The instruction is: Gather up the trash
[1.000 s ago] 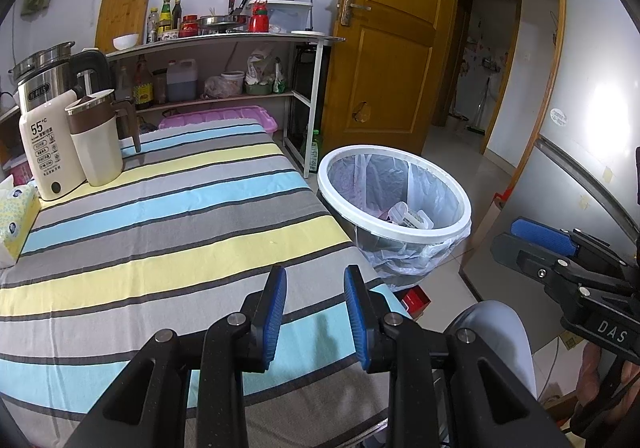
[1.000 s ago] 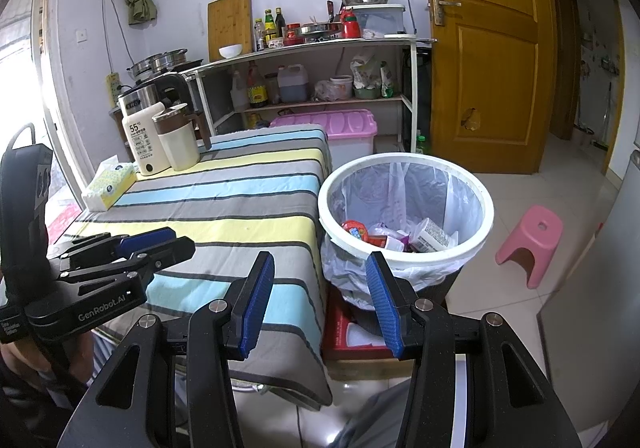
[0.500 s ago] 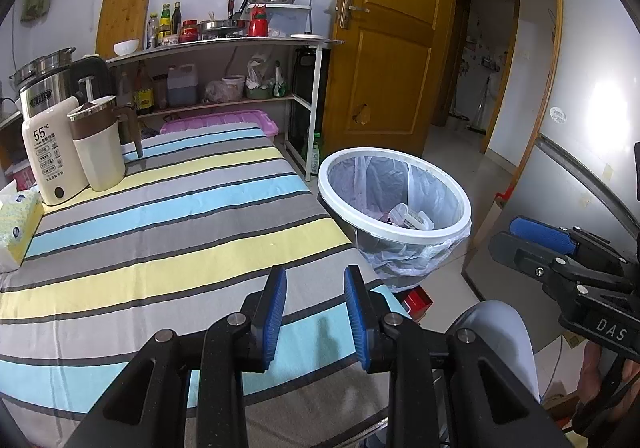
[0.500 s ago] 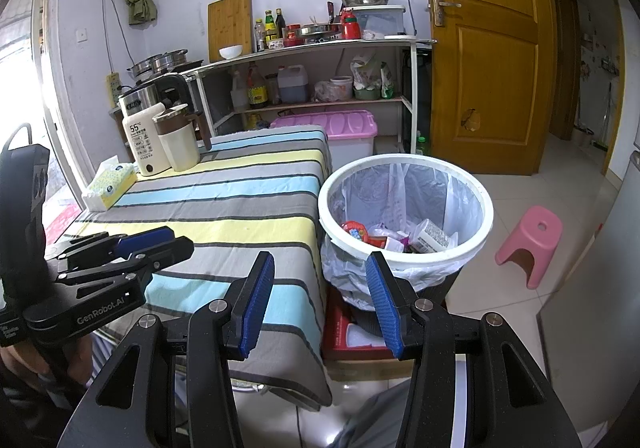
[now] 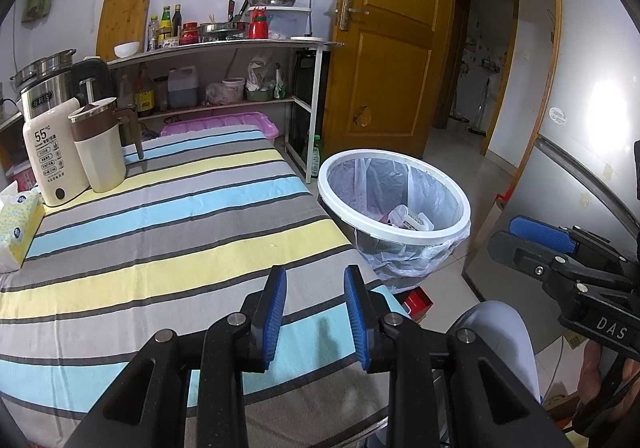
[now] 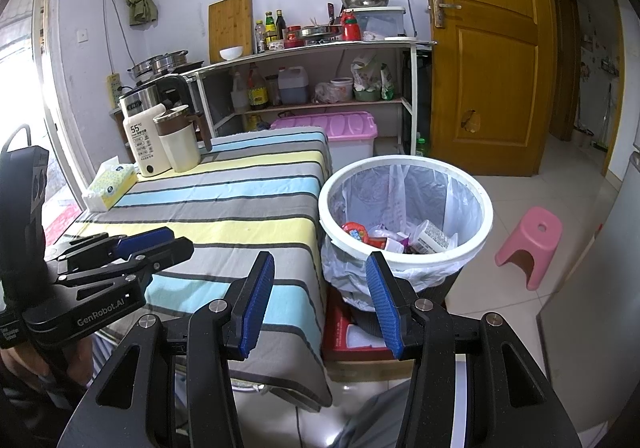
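Both grippers hover empty: the left gripper (image 5: 315, 312) has its jaws parted narrowly over the striped tablecloth (image 5: 168, 232), and the right gripper (image 6: 320, 304) is spread wide. The trash (image 6: 394, 236), light crinkly wrappers and a small carton, sits in the lined white bin (image 6: 404, 164) beside the table. Probably slippery; pinch folds or edges.

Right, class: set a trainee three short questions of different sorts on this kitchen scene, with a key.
1. True or false: the left gripper holds trash.
2. Where does the white-rimmed trash bin stand? A. beside the striped table B. on the shelf C. behind the door
3. Fill in: the stool on the floor is ____.

Key: 1 false, both it and the right gripper are empty; 2 A; 3 pink.
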{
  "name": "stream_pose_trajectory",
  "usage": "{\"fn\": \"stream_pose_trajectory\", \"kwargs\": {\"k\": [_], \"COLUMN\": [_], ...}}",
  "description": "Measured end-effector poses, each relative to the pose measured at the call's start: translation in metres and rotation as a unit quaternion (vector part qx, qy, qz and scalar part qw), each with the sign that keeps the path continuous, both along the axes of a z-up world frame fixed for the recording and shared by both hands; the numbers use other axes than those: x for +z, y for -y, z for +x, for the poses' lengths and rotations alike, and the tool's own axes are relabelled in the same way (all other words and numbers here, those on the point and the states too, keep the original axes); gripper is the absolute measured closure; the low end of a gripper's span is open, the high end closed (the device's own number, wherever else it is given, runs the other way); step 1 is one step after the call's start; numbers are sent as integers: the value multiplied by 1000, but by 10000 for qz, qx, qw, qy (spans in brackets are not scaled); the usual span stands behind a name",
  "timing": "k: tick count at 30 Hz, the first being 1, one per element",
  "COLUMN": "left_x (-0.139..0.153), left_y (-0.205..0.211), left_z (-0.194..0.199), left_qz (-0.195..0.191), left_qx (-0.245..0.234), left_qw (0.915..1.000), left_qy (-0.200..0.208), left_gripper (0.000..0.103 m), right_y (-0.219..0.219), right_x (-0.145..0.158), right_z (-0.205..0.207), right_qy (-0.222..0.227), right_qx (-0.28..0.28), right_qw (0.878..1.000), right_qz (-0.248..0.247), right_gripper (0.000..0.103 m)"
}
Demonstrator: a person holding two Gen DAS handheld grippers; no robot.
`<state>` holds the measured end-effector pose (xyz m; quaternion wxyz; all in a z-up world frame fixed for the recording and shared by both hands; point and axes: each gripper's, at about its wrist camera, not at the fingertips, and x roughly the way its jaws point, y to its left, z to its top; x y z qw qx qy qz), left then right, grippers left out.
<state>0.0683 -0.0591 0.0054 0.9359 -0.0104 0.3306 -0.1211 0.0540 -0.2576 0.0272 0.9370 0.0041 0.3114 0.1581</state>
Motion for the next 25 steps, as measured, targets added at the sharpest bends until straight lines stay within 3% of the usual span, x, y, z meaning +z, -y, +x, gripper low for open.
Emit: {"fn": "stream_pose_trajectory", "kwargs": {"k": [25], "left_x": [5], "left_y": [1], "left_z": [-3], "left_qz": [73], "left_qx": [31], "left_qw": [9999], "left_qy": [81], "left_gripper": [73], "right_y": [-1], "right_x": [0], "right_z": [-2], "right_qy": [14], "right_qx": [5], "right_qw": [10000], "right_qz": [-7], "right_gripper": [54]}}
